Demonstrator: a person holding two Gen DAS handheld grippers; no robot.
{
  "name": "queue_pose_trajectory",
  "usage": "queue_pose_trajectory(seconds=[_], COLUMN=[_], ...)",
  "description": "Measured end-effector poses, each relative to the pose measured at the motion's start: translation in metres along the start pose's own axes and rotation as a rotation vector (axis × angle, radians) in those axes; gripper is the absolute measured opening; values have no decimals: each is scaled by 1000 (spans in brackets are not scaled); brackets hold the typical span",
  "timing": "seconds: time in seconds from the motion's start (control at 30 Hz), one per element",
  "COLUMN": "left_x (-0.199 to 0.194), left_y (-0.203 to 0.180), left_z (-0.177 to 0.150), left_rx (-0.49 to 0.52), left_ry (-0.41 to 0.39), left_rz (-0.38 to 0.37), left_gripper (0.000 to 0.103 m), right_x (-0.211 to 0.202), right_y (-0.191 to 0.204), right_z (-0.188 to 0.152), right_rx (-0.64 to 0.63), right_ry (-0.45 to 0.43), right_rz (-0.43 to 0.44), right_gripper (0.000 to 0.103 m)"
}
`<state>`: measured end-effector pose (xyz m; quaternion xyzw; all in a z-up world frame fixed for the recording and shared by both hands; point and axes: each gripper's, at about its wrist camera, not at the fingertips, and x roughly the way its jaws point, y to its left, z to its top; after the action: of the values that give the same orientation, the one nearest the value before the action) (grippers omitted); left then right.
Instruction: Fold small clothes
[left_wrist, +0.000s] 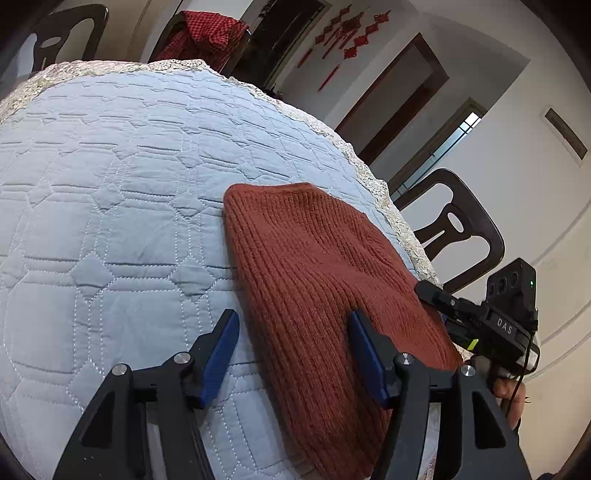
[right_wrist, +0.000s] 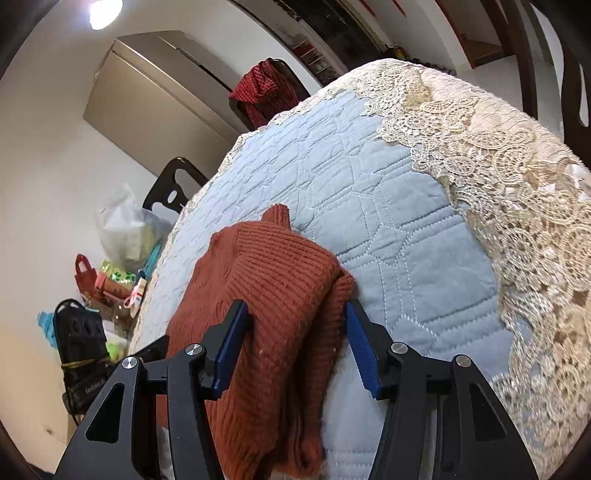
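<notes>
Left wrist view: left gripper (left_wrist: 293, 354) spread over the sweater (left_wrist: 314, 266). Right gripper (right_wrist: 295, 343) spread too, straddling folded layers; snagged knit could undo the fold.

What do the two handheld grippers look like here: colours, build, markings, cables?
Both match: the left gripper and the right gripper have black angular linkage arms with triangular cut-outs, round silver pivot pins, and flat blue pads on the fingers. Seen from the left wrist camera, the right gripper's black body reads "DAS", carries a boxy black module with a green light, and trails a thin black cable.
</notes>
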<state>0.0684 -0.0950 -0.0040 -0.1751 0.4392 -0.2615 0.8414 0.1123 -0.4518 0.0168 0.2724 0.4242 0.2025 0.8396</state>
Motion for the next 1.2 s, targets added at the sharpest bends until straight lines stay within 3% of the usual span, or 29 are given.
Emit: queue_pose_trajectory(seconds=[0.27, 0.33, 0.4, 0.57, 0.7, 1.0, 1.2], left_x=[-7, -7, -4, 4, -2, -24, -49], left_y=[-2, -3, -4, -10, -14, -28, -13], left_z=[-11, -13, -10, -3, -2, 3, 11], left_rx=[13, 12, 17, 33, 40, 113, 121], left_ry=[1, 3, 7, 18, 8, -35, -77], left_rz=[2, 1, -1, 6, 23, 47, 82], left_gripper=[64, 63, 62, 55, 38, 33, 33], right_x=[0, -1, -1, 5, 1, -17, -8], right_y=[3, 4, 2, 0, 3, 33, 57], right_z=[-5, -11, -12, -7, -7, -2, 2], right_rx=[3, 4, 9, 24, 17, -60, -96], right_ry=[58, 82, 81, 83, 71, 29, 33], right_rz=[50, 64, 71, 84, 84, 104, 142], right_gripper=[54, 45, 42, 35, 27, 25, 25])
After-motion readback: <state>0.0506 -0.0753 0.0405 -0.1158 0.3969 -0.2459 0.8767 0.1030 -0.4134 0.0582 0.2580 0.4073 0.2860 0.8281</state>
